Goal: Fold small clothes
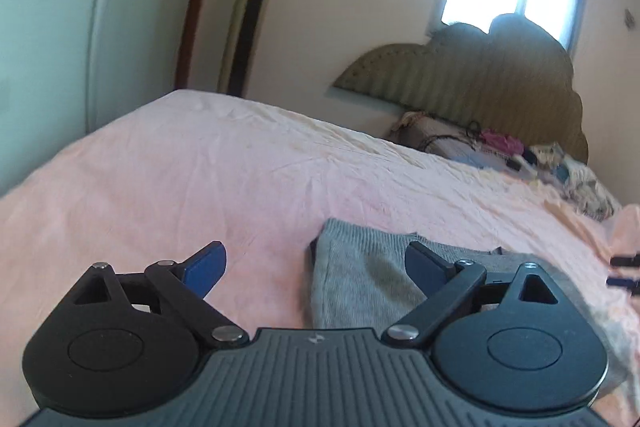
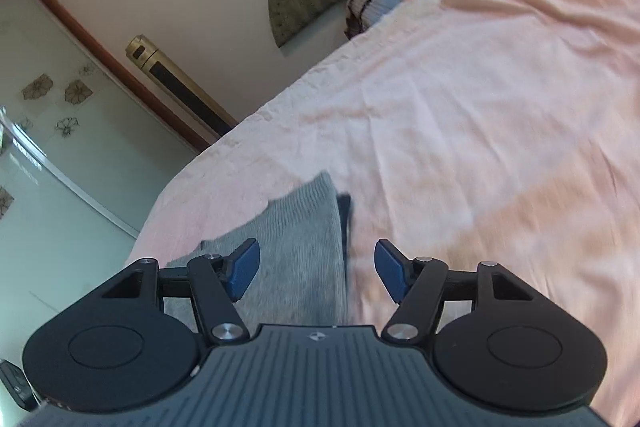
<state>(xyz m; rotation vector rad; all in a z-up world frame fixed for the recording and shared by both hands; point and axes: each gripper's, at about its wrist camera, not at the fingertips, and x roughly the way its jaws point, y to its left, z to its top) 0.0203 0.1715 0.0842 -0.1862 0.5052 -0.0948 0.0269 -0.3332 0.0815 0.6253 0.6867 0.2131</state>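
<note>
Bedroom with a pink-sheeted bed (image 1: 200,167), and my grey knit garment (image 1: 360,279) lies folded flat near the bed's front edge, so I've got the left tool (image 1: 316,265) and right tool (image 2: 317,273) both spread apart, gripping nothing, probably between folds.

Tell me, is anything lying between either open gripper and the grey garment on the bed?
Nothing visible. The grey garment lies flat on the pink sheet, directly under and ahead of the open left gripper and right gripper. The only clutter sits far off by the headboard.
</note>
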